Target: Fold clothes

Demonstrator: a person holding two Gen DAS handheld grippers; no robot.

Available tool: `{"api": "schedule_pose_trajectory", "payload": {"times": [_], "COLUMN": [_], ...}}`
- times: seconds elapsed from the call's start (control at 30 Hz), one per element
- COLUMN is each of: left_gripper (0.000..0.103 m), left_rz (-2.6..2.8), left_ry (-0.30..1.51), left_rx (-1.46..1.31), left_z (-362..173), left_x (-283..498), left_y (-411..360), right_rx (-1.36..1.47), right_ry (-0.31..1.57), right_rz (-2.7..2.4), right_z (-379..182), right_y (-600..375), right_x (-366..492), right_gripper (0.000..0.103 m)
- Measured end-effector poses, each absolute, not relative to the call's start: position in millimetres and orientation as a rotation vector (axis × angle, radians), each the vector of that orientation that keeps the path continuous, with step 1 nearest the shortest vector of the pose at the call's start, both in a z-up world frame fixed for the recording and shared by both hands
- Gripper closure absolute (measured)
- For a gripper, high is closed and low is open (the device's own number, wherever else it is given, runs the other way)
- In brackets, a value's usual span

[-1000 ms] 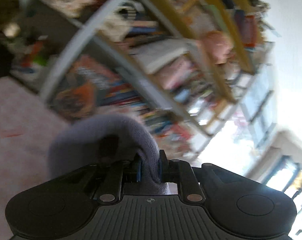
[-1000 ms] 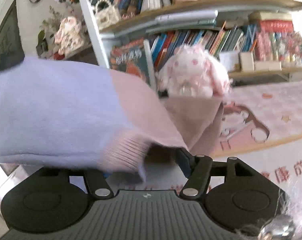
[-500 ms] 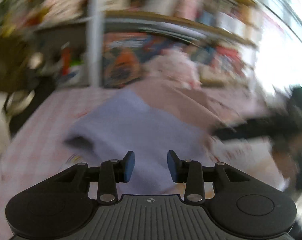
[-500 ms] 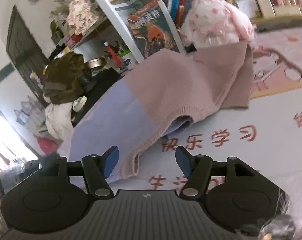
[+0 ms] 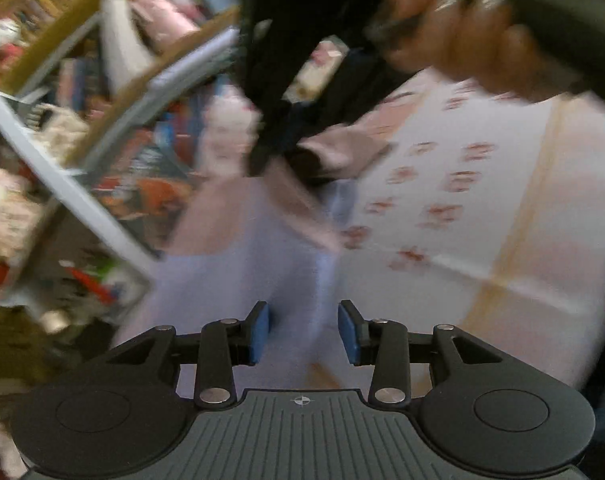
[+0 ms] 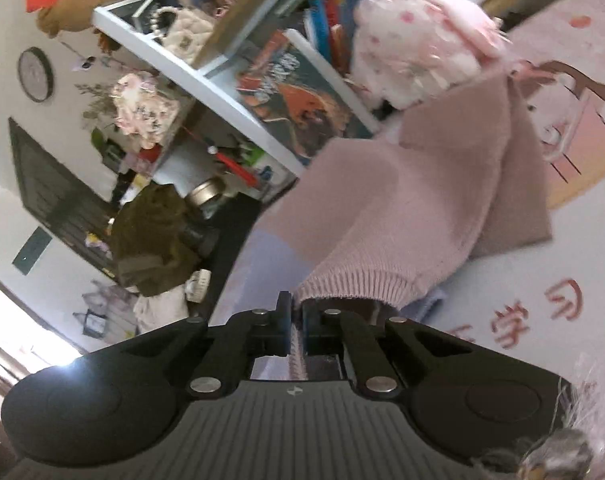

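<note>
The soft, limp sweater (image 6: 414, 200) lies on the mat (image 6: 542, 280), its ribbed cuff (image 6: 350, 284) clamped in the right gripper (image 6: 296, 328) while the left gripper (image 5: 302, 332) hovers released above the lilac part; best held by firm ribbing.

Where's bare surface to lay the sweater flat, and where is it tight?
Free: the printed mat right of the sweater, toward its red characters; the left wrist view shows the same pale stretch. Crowded: the far side, where the plush toy and bookshelf adjoin the sweater. Right gripper pinches the cuff; left gripper is open.
</note>
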State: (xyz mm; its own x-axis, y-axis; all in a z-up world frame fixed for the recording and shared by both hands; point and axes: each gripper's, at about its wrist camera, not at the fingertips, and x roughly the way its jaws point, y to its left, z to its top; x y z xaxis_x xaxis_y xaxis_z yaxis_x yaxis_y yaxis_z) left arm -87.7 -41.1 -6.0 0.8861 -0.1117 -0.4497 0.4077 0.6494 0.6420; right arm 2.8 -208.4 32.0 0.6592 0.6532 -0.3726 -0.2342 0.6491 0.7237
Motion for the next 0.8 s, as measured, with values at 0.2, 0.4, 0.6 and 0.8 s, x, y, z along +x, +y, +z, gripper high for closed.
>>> {"api": "schedule_pose_trajectory", "payload": {"times": [0.2, 0.4, 0.6, 0.8], "left_gripper": [0.094, 0.095, 0.096, 0.097], "left_rz": [-0.276, -0.345, -0.351, -0.304], "left_ry": [0.396, 0.407, 0.382, 0.3], "left_rx": [0.589, 0.381, 0.329, 0.272], "left_z": [20, 48, 63, 87], "left_x": [-60, -51, -52, -62], "left_y": [-1, 26, 35, 52], "right_rx": [0.51, -0.19, -0.421, -0.603], "right_ry": [0.67, 0.596, 0.506, 0.415], "right_rz": [0.598, 0.539, 0.475, 0.413], "right_z": [38, 26, 10, -6], "right_y": [-212, -193, -172, -152], "right_x": [-4, -35, -21, -3], "right_gripper": [0.079, 0.062, 0.062, 0.063]}}
